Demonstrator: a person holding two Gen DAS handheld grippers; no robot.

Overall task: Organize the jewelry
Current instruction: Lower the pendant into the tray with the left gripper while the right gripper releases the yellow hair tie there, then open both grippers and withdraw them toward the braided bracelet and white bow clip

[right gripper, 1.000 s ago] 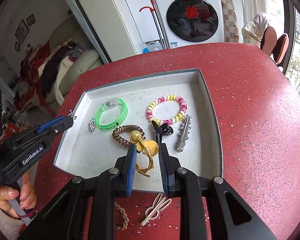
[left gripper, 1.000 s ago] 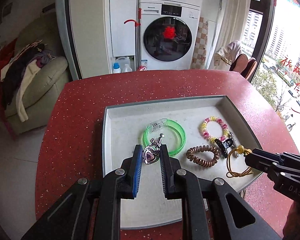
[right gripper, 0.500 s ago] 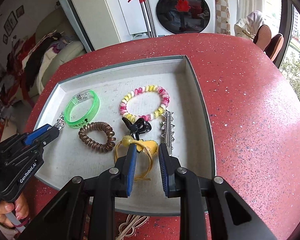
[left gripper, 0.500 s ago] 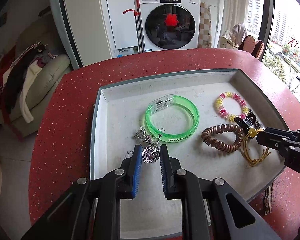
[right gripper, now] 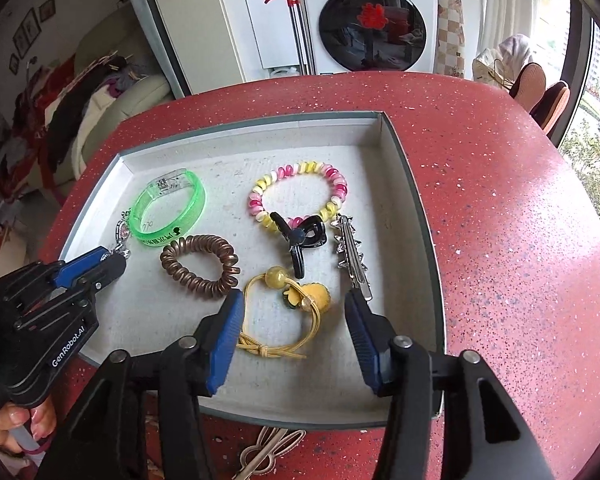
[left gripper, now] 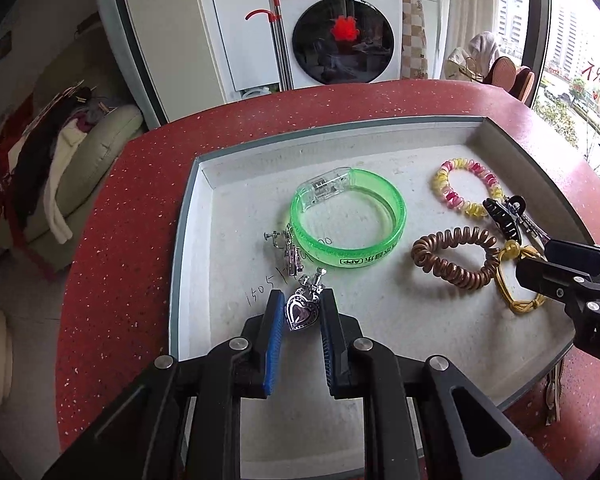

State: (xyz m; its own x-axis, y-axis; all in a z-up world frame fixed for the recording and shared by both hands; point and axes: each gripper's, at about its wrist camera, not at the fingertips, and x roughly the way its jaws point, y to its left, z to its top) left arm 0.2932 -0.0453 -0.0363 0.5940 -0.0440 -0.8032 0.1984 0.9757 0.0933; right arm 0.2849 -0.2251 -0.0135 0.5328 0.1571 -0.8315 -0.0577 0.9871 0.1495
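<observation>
My left gripper (left gripper: 300,314) is shut on a silver heart earring (left gripper: 301,313), low over the grey tray (left gripper: 188,240) beside the green bangle (left gripper: 348,220). A matching earring (left gripper: 290,252) lies against the bangle. My right gripper (right gripper: 294,304) has its jaws opening. The yellow hair tie (right gripper: 318,298) lies on the tray floor between them, and the pads stand apart from it. A brown coil tie (right gripper: 200,266), a pink-yellow coil tie (right gripper: 260,196), a black claw clip (right gripper: 300,236) and a silver clip (right gripper: 352,256) also lie in the tray.
The tray sits on a red speckled table (right gripper: 500,200). A beige hair clip (right gripper: 268,448) lies on the table in front of the tray's near rim. A person's hand (right gripper: 20,424) holds the left gripper (right gripper: 100,264). A washing machine and a sofa stand beyond the table.
The right gripper's jaws have spread off the yellow hair tie, which now rests on the tray. The left gripper has sunk towards the tray with the heart earring.
</observation>
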